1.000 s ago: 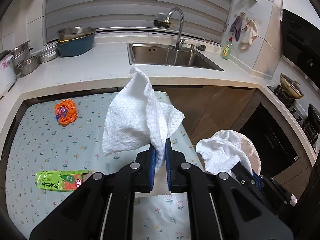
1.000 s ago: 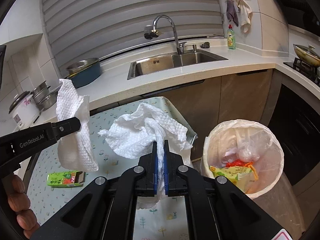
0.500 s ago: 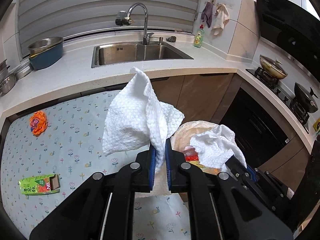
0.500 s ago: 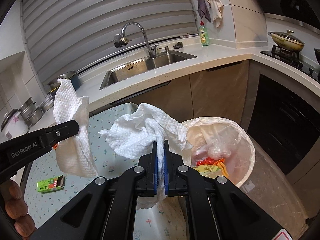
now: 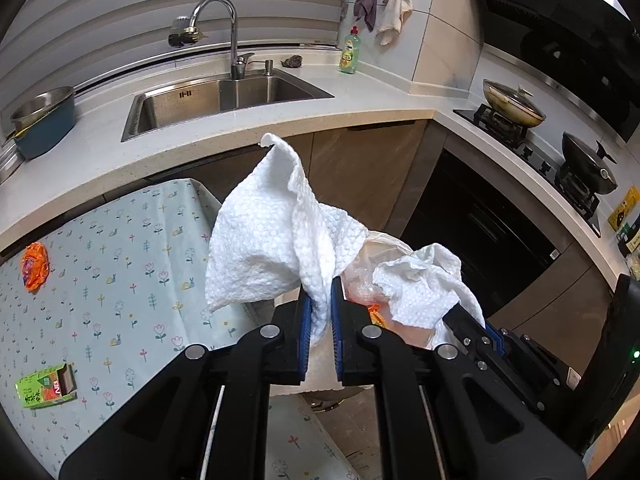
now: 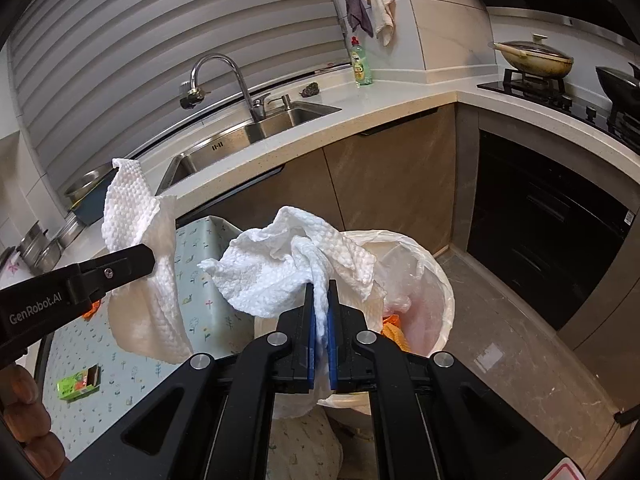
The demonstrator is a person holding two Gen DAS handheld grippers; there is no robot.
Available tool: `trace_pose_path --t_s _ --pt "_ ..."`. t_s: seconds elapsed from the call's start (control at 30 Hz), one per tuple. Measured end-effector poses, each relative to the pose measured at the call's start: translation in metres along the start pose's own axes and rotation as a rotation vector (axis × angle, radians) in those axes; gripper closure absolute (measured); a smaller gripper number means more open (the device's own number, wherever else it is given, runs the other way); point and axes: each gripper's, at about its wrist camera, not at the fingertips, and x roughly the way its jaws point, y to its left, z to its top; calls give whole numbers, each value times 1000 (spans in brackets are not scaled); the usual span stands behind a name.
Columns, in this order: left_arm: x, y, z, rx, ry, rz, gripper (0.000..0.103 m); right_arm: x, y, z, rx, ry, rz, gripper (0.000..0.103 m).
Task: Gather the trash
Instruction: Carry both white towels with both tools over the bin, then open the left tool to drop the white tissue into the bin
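My left gripper (image 5: 319, 300) is shut on a white paper towel (image 5: 272, 240), held in the air near the table's right edge. My right gripper (image 6: 321, 292) is shut on a crumpled white paper towel (image 6: 296, 264), held over the near rim of the trash bin (image 6: 436, 276), which is lined with a white bag and holds orange and clear trash. The right gripper's towel (image 5: 424, 288) also shows in the left wrist view, over the bin. A green carton (image 5: 44, 386) and an orange wrapper (image 5: 35, 265) lie on the patterned table.
The floral tablecloth table (image 5: 120, 264) is at left. A white counter with a steel sink (image 5: 224, 100) and tap runs behind. A stove with pans (image 5: 516, 108) is at right. Dark oven fronts (image 6: 552, 216) stand beyond the bin.
Both grippers have swung right with their towels, away from the table. The bin has come under the right gripper and close to the left one. Both stay shut.
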Motion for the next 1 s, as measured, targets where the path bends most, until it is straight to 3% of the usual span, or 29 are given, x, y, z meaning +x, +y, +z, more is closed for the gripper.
trace_pose_path --t_s 0.47,0.63,1.0 --pt "40 -28 11 27 52 -69 92 14 -41 6 51 8 -54 98" --pt "44 -25 15 2 36 -79 64 19 -42 7 55 16 -58 98" --pt "42 -16 17 -18 13 -56 62 26 -37 11 38 18 -46 98"
